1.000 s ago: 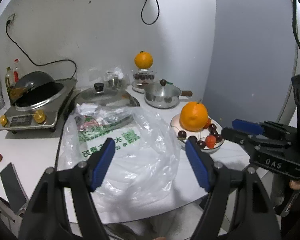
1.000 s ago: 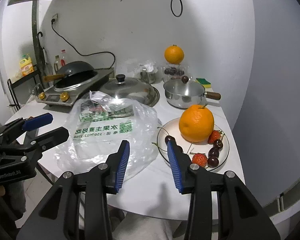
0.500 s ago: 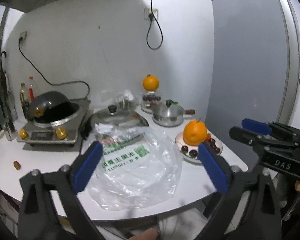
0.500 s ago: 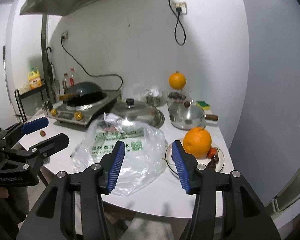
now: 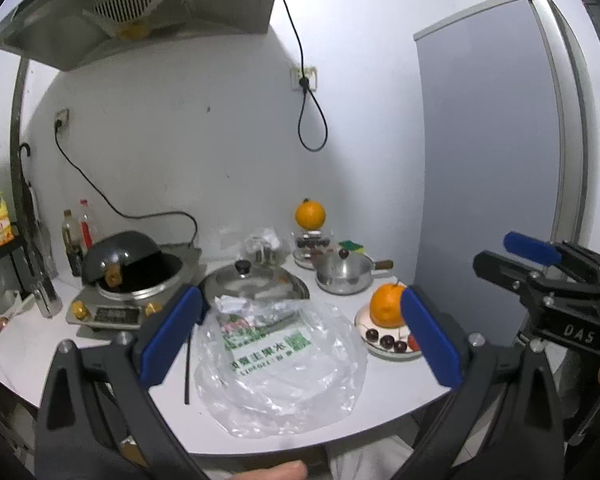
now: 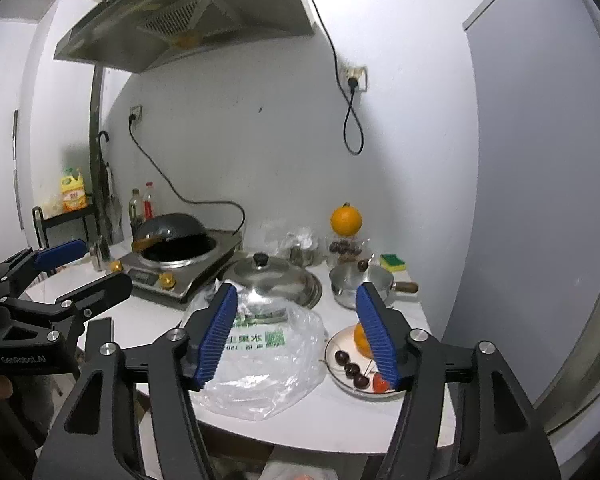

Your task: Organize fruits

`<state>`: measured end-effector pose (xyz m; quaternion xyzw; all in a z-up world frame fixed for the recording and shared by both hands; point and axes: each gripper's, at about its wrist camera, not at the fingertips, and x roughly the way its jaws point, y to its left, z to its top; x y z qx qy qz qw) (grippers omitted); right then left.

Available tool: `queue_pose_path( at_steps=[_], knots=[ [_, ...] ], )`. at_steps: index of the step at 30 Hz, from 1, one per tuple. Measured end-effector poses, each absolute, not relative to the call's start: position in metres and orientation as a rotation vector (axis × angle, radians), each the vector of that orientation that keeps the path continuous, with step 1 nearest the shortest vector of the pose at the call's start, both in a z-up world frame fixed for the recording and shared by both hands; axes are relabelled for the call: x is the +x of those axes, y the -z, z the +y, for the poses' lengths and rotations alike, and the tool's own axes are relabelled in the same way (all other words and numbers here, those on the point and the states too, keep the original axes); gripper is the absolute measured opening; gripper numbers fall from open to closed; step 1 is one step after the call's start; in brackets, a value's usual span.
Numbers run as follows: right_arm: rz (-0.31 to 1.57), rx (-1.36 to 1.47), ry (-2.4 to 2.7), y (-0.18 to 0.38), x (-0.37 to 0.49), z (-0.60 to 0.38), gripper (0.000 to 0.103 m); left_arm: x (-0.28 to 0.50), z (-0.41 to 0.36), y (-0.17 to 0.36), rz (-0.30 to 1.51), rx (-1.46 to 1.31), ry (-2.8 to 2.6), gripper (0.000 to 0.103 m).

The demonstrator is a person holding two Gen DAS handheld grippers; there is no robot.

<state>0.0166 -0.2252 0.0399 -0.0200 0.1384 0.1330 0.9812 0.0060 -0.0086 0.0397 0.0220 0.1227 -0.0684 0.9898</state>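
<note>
A white plate at the table's right holds a large orange, dark cherries and a strawberry. To its left lies a crumpled clear plastic bag with green print. A second orange sits on a glass container of dark fruit by the wall. My left gripper hangs wide open above the table's near edge, with nothing between its fingers. My right gripper is beside it, its jaws opening and holding nothing. Its right finger hides part of the plate's orange.
At the back left a wok sits on an induction cooker. A steel lid, a small saucepan and a sponge stand behind the bag. A grey panel rises on the right, and a range hood hangs overhead.
Both grippers have risen and drawn back from the table, so the bag and plate look smaller and lower. Both pairs of jaws have spread wider.
</note>
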Motion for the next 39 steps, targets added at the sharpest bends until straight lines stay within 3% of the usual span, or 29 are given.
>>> queue_pose_path(
  at_steps=[39],
  knots=[
    [0.243, -0.016, -0.244, -0.051, 0.011, -0.236, 0.07, -0.003, -0.017, -0.051, 0.2, 0.074, 0.101, 0.102]
  ],
)
